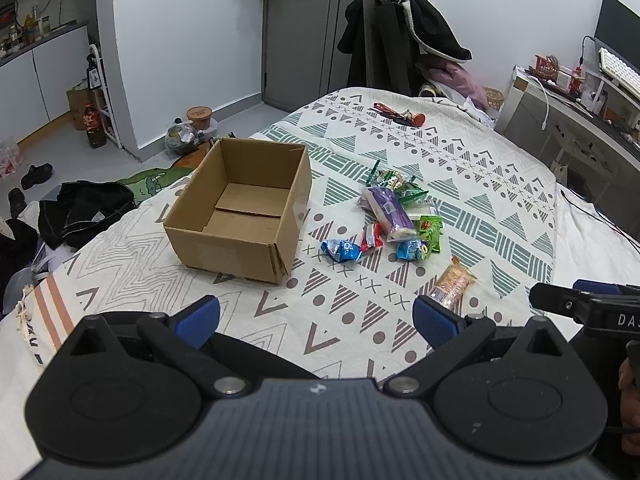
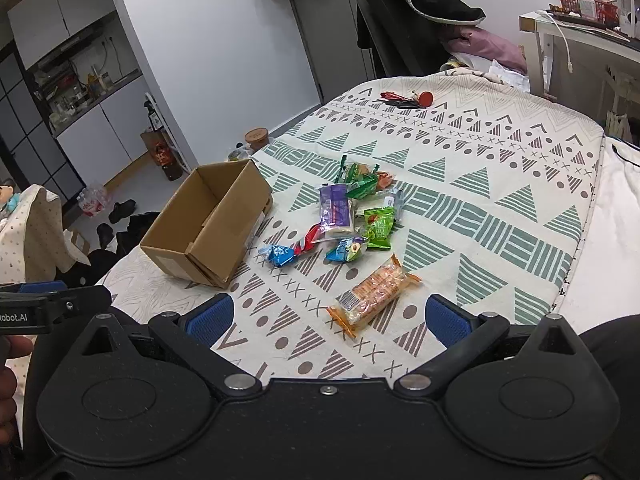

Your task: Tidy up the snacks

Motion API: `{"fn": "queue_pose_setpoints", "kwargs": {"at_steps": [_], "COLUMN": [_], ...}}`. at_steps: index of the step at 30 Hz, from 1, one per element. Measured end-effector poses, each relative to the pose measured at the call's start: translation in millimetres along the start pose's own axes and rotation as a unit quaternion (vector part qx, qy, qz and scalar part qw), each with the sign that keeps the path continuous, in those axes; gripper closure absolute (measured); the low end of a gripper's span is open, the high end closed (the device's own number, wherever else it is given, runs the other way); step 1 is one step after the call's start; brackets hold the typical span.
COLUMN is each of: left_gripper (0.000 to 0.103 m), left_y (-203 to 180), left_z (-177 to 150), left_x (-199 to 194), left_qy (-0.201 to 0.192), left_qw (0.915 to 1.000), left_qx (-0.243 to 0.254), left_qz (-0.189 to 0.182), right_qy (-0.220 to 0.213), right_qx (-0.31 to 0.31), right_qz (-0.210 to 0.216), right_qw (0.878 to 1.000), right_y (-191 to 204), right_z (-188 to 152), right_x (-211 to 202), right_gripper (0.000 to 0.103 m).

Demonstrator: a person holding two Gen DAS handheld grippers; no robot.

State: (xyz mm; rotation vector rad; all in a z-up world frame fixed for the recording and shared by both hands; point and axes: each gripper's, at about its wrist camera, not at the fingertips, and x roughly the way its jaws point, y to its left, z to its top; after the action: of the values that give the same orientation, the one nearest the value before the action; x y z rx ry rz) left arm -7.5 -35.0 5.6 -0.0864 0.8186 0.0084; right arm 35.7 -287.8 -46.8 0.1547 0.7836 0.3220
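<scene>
Both the left gripper point(image 1: 316, 320) and right gripper point(image 2: 328, 322) stand wide and empty; the nearest snack, an orange cracker packet point(image 2: 374, 294) on the bedspread beside the empty cardboard box point(image 2: 208, 220), looks light, crinkly and crushable, best pinched gently across its middle.

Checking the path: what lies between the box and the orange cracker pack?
Only patterned bedspread lies between the box and the cracker pack, as the right wrist view shows; the blue candy sits farther back.

Matt cardboard box point(image 1: 240, 216), glossy wrappers point(image 2: 372, 294)
</scene>
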Motion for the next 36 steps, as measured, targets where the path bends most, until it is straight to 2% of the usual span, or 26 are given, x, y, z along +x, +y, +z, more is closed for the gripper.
{"fn": "queue_pose_setpoints", "kwargs": {"at_steps": [36], "left_gripper": [0.001], "left_y": [-8], "left_z": [6], "left_x": [13], "left_qy": [-0.018], "left_qw": [0.9993], "left_qx": [0.013], "left_qz": [-0.029], "right_qy": [-0.011], "right_qx": [0.027], "right_qz": [-0.001], "right_qw": [1.0], "right_y": [-7], "right_z": [1], "right_x": [3], "right_gripper": [0.0]}}
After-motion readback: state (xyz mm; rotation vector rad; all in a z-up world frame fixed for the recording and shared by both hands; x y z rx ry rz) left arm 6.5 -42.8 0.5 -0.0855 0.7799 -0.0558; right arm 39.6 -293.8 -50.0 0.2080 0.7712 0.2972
